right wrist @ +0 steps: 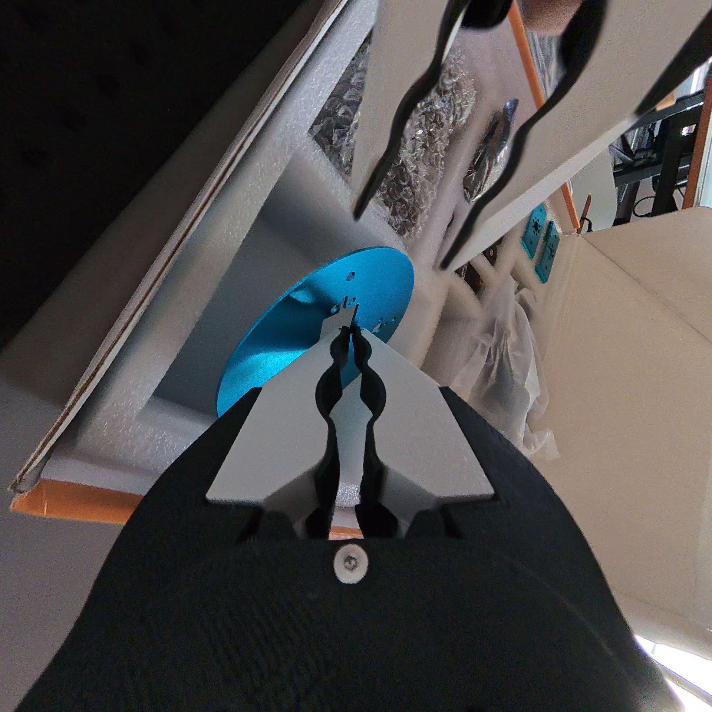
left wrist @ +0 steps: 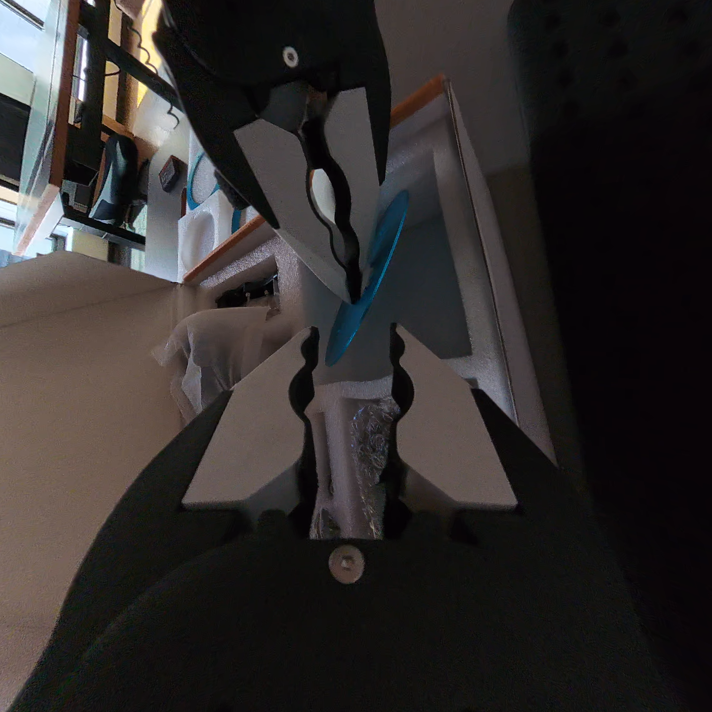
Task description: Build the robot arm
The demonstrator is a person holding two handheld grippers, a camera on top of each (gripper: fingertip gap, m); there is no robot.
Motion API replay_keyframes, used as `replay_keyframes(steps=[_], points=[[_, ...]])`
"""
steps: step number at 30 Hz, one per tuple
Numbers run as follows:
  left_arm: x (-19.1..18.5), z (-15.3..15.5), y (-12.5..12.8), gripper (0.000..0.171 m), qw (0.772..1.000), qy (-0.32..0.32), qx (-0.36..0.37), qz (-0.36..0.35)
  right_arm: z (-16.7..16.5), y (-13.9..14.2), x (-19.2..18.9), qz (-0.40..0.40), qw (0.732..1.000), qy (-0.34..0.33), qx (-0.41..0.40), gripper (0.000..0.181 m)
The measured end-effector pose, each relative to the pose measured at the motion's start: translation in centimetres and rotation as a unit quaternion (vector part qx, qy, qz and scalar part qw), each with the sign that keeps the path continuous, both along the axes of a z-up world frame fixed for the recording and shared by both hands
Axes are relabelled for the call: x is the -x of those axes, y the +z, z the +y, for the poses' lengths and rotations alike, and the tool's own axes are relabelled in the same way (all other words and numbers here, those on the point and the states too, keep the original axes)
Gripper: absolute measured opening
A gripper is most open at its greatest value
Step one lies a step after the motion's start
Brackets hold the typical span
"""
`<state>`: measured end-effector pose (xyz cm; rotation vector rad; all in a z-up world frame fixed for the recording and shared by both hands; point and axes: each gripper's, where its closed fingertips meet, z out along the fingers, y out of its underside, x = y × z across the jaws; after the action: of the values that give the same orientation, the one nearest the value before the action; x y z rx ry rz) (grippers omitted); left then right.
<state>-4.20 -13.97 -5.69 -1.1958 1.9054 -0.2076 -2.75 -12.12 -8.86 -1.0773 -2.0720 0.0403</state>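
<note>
The white foam-lined packing box with an orange outer edge (right wrist: 185, 308) is lying open ahead of both grippers. Its large square recess (right wrist: 239, 300) is holding only the flat round blue metal disc with small drilled holes (right wrist: 346, 285), which is standing tilted on edge rather than lying flat. The right gripper (right wrist: 351, 331) is pinching the near rim of this disc, its fingertips pressed together on the thin metal. The left gripper (left wrist: 354, 331) is hanging with its jaws spread apart and nothing between them, its tips just short of the disc's lower edge (left wrist: 343, 339). Beyond the left gripper's fingers, a narrower foam slot is carrying crinkled silver bubble-wrap packets (right wrist: 420, 146). Further along, small slots are holding two blue rectangular perforated parts (right wrist: 539, 246), and loose translucent white plastic wrapping (right wrist: 501, 346) is bunched beside the foam.

The recess is leaving open room around the disc on all sides, with raised foam walls bordering it; a beige cardboard flap (right wrist: 616, 346) is rising to the right of the right gripper.

A dark mass to the left of the box is too shadowed to identify, and the shelving (left wrist: 96, 154) far behind is blurred.
</note>
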Motion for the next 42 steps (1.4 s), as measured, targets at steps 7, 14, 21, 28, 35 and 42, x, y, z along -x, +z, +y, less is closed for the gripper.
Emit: replay_keyframes(steps=[7,14,21,28,35,42], points=[[-2.1,1.5,-1.8,0.005,0.993,-0.016,-0.113,0.034,0.2,0.3,-0.3,0.021,1.000,-0.010,-0.001,0.001],[-0.9,1.2,-0.5,0.000,0.991,0.005,-0.133,0.026,0.5,9.2,-4.2,0.236,0.963,-0.127,0.013,0.032],[0.0,0.6,2.2,0.000,0.991,0.033,-0.127,-0.007,-3.0,8.1,-3.9,0.231,0.964,-0.132,-0.028,0.044],[0.0,-1.9,6.0,0.006,0.992,0.030,-0.098,-0.078,-3.7,9.3,-3.1,0.183,0.969,-0.107,-0.127,0.000],[3.1,-2.7,11.8,0.060,0.967,0.103,0.092,-0.216,1.6,19.3,-16.0,0.134,0.903,-0.234,-0.333,0.000],[7.2,-2.2,13.7,0.055,0.949,0.148,0.108,-0.257,9.6,10.7,-33.7,-0.086,0.862,-0.377,-0.328,0.000]])
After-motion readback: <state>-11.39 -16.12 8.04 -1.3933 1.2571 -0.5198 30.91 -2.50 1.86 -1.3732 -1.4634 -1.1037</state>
